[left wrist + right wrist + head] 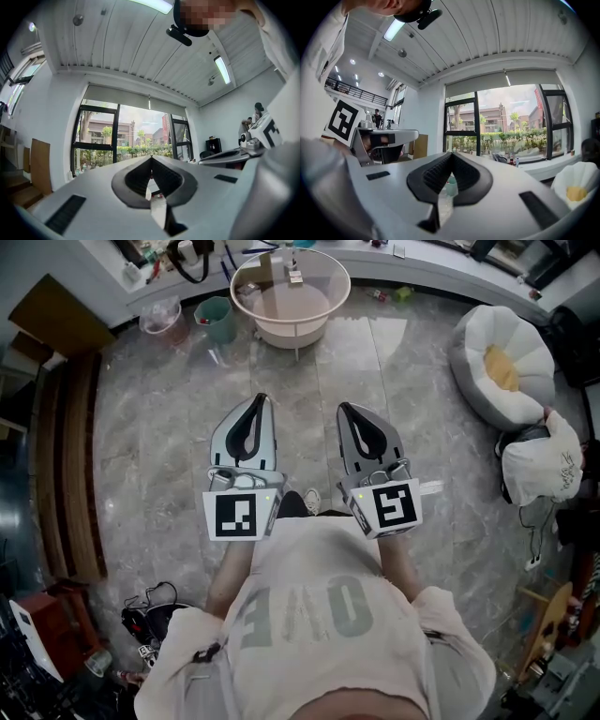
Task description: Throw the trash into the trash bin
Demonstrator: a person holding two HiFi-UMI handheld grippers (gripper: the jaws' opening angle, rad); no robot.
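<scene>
Our two grippers shut and empty over the grey floor (pixel 159 437)

We hold the left gripper (pixel 260 401) and the right gripper (pixel 344 410) level and side by side, each with its jaws pressed together at the tips and nothing between them. Ahead of them stands a round glass-topped table (pixel 292 331), with the green trash bin (pixel 217 319) just to its left, beside a clear bin (pixel 159 315). Small scraps (pixel 401 293) lie on the floor right of the table, well apart from both grippers.
</scene>
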